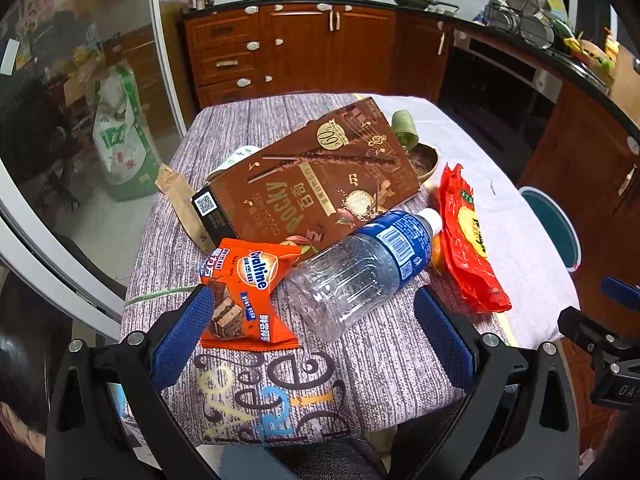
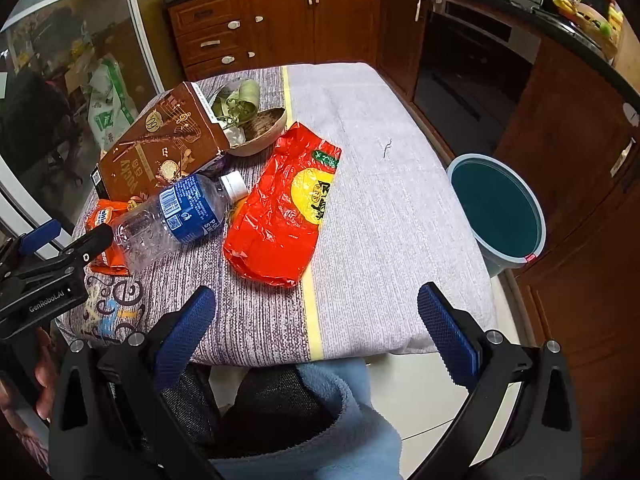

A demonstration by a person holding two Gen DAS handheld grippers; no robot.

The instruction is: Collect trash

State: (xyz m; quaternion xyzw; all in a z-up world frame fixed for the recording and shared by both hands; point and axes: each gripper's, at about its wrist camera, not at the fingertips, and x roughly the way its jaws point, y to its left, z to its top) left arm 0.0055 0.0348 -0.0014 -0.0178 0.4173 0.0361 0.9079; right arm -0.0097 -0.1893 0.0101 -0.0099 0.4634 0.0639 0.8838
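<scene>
Trash lies on a cloth-covered table point(image 1: 400, 360). A clear plastic bottle point(image 1: 360, 268) point(image 2: 176, 216) with a blue label rests on its side. Left of it sits an orange Ovaltine wrapper point(image 1: 248, 292) point(image 2: 106, 220). Behind both lies a brown Pocky box point(image 1: 312, 184) point(image 2: 160, 148). A red plastic bag point(image 1: 468, 244) point(image 2: 284, 208) lies to the right. My left gripper point(image 1: 314, 300) is open, low over the near edge, its fingers flanking the wrapper and the bottle's base. My right gripper point(image 2: 316, 300) is open near the front edge, just short of the red bag.
A teal bin point(image 2: 500, 208) point(image 1: 554, 228) stands on the floor right of the table. A brown bowl point(image 2: 264, 128) with green leaf wraps point(image 2: 240, 100) sits behind the box. Wooden cabinets point(image 1: 296, 44) line the back and right. A glass door point(image 1: 80, 120) is at left.
</scene>
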